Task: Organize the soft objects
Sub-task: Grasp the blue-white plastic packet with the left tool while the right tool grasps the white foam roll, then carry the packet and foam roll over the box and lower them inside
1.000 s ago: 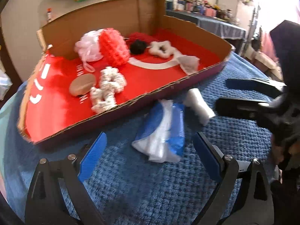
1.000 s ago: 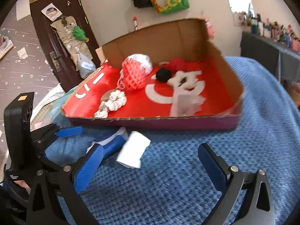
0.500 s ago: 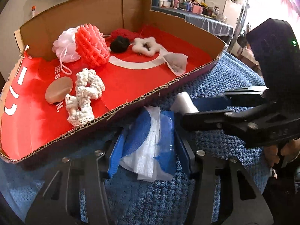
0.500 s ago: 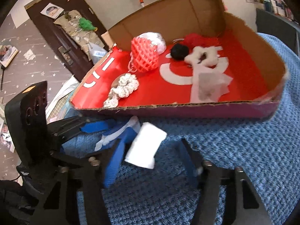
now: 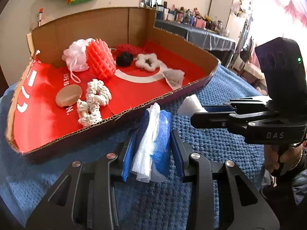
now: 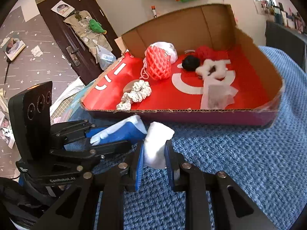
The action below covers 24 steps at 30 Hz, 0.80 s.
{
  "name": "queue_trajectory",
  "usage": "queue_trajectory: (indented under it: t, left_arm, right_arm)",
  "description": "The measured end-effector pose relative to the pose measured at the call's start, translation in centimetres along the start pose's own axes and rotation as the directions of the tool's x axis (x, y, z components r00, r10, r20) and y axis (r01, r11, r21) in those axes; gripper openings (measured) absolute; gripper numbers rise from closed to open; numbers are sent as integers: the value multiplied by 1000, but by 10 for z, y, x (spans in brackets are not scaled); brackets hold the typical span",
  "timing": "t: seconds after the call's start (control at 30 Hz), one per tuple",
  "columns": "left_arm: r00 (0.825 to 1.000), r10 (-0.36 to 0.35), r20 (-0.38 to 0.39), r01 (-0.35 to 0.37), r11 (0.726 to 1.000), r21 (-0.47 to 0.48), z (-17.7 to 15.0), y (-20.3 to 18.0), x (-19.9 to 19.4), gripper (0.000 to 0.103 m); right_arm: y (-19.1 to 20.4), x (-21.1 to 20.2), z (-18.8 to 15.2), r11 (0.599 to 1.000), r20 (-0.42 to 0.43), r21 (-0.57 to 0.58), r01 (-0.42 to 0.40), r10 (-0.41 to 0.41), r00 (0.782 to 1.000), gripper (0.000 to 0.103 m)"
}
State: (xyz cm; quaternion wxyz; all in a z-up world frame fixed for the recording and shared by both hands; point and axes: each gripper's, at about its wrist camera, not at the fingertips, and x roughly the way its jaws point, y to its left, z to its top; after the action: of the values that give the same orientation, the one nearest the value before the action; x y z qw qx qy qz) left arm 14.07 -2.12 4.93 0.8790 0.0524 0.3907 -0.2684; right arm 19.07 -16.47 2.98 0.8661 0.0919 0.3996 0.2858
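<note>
A blue-and-white soft packet (image 5: 156,134) lies on the blue blanket in front of the cardboard box (image 5: 134,23). My left gripper (image 5: 151,149) is closing on it, and both blue pads press its sides. In the right wrist view, a white soft roll (image 6: 156,143) sits between the pads of my right gripper (image 6: 154,164), whose jaws are closing and squeeze it. The left gripper (image 6: 107,136) and the packet (image 6: 124,130) show just left of the roll. From the left wrist view, the right gripper (image 5: 199,111) holds the roll (image 5: 189,103).
The red-lined box holds a red mesh sponge (image 5: 100,59), a white pouf (image 5: 76,56), a black pompom (image 5: 124,58), a fuzzy white scrunchie (image 5: 147,63), a crocheted scrunchie (image 5: 95,99), a tan pad (image 5: 69,95) and a sheer pouch (image 5: 173,76). Blue blanket (image 6: 239,163) covers the surface.
Both grippers went from wide open to pressed on their objects: the left onto the blue-and-white packet, the right onto the white roll. Both tipped closer to them.
</note>
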Motion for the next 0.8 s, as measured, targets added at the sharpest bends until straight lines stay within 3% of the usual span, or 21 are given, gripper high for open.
queue_trajectory:
  t: [0.43,0.8]
  left_arm:
    - [998,5,66,-2,999,-38,-3,-2,-27,34]
    - [998,26,65,-21,997,-76,51,14,-9,34]
  right_arm:
    - [11,-21,-3,1000,34,-24,-7,8,999,23]
    - [2,-16,55,997,39,-72,17,-15,999,23]
